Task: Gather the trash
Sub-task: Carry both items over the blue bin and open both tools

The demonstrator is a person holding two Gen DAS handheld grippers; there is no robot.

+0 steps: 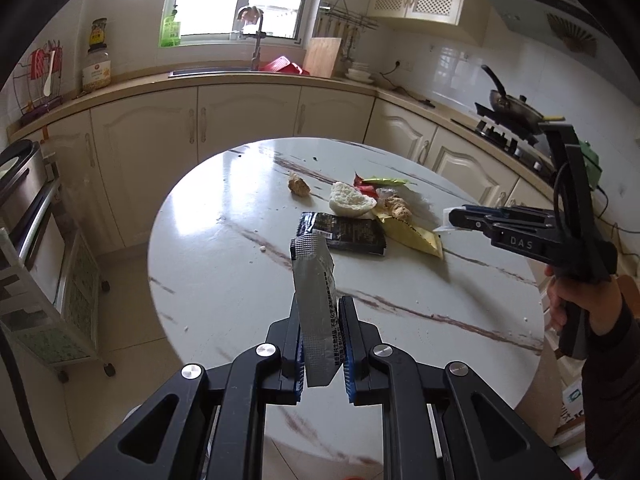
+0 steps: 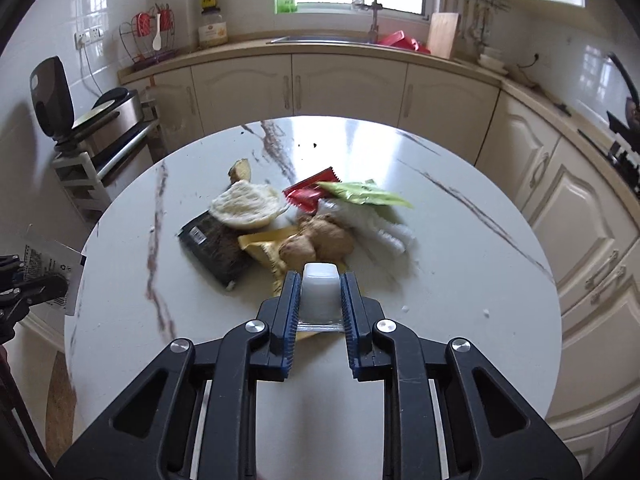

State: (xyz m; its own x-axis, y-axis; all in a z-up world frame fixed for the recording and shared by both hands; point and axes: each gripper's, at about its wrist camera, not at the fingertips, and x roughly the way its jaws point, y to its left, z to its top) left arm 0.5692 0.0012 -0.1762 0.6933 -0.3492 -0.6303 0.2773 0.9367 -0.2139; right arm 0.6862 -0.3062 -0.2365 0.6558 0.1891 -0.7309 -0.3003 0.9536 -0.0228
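Both tongs hold trash above the tabletop (image 1: 224,280)

Left tongs (image 1: 320,344) clamp a silver sachet (image 1: 316,300), print unreadable; right tongs (image 2: 319,304), marked "DAS", grip a white cup (image 2: 319,292).

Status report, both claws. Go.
Left claw shut on silver sachet. Right claw shut on white cup. Trash pile on table. Nothing blocking.

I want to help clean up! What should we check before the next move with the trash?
1. Left hand-held gripper holds the silver wrapper: ok.
2. Right hand-held gripper holds the small white cup: ok.
3. Both are lifted off the table: ok.
4. Table cleared: not ok; black packet, bread, ginger and other wrappers remain.
5. Trash bin in sight: not ok, none visible.
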